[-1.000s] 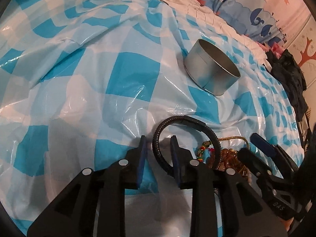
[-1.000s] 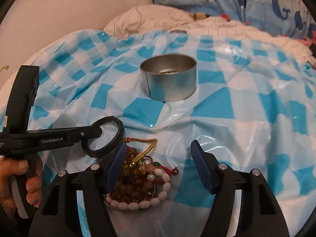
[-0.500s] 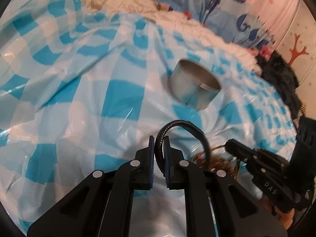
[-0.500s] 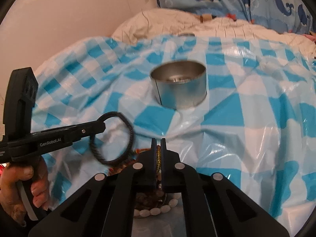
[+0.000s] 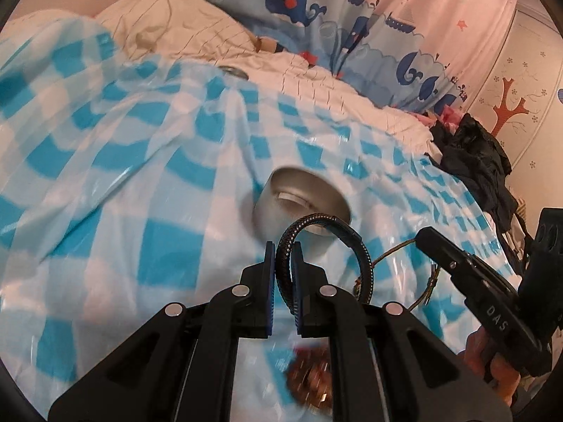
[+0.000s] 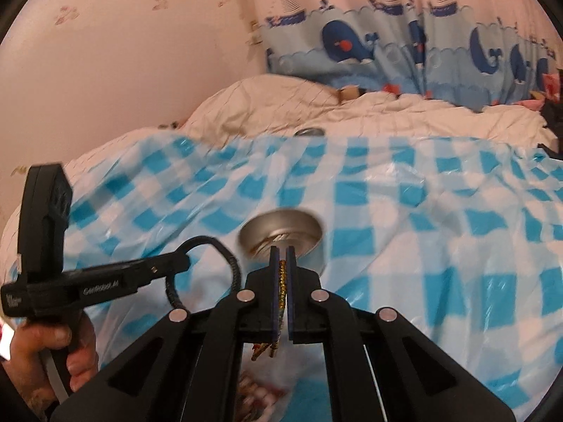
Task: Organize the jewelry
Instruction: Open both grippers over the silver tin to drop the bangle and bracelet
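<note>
My left gripper (image 5: 283, 249) is shut on a black braided bracelet (image 5: 329, 227) and holds it in the air, just in front of the round silver tin (image 5: 299, 204). My right gripper (image 6: 282, 255) is shut on a thin gold cord bracelet (image 6: 281, 281), also lifted, in front of the same tin (image 6: 281, 239). The gold cord (image 5: 394, 253) hangs from the right gripper in the left wrist view. The black bracelet (image 6: 232, 263) shows at the left gripper's tip in the right wrist view. A blurred pile of beaded bracelets (image 5: 313, 372) lies below on the cloth.
A blue-and-white checked plastic cloth (image 6: 422, 218) covers the bed. A cream quilt (image 6: 352, 112) and a whale-print curtain (image 6: 387, 45) lie behind. A small metal lid (image 6: 309, 132) sits at the cloth's far edge. Dark clothes (image 5: 475, 154) lie at the right.
Both grippers shut, the left on the black bracelet and the right on the gold cord, then lifted them off the pile toward the tin.
</note>
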Motion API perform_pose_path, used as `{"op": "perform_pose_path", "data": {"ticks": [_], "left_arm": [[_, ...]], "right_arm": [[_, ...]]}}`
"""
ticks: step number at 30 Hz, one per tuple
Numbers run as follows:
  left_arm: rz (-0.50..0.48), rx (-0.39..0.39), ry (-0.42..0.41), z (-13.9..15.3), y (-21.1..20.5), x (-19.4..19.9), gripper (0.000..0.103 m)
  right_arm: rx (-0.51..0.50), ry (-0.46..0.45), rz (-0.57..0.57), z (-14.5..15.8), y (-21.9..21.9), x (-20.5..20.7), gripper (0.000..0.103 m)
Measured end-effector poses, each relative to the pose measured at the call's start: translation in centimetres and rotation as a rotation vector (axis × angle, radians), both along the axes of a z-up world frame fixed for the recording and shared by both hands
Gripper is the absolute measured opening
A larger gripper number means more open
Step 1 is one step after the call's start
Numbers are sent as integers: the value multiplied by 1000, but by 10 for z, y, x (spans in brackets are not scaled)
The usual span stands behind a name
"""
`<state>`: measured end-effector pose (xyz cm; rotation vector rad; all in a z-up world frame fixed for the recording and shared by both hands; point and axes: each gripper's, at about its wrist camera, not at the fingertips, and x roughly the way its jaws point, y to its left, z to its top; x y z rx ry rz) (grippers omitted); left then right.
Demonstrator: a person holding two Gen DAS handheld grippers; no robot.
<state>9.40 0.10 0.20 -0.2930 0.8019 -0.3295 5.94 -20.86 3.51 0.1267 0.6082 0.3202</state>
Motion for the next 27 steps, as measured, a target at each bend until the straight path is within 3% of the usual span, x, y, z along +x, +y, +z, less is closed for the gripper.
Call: {"op": "perform_pose_path", "data": {"ticks": [8, 14, 20, 23, 25, 26, 27], "left_arm": [[36, -46, 10, -5, -19, 55, 8], [33, 22, 29, -11, -36, 82, 9], [65, 78, 54, -12, -30, 85, 16], [89, 45, 49, -6, -15, 77, 25], [110, 36, 53, -4, -7, 73, 31], [117, 27, 59, -4, -2, 71, 32], [121, 18, 64, -4, 2, 69, 34]], "right_arm": [[65, -50, -41, 15, -18, 40, 4], [75, -71, -34, 18, -4, 68, 4], [134, -11, -7, 0, 6, 95, 4], [110, 77, 30, -16, 16, 108, 4], [49, 137, 32, -32, 24, 113, 14], [28, 145, 21, -37, 25, 113, 37], [36, 136, 15, -39, 24, 110, 45]]}}
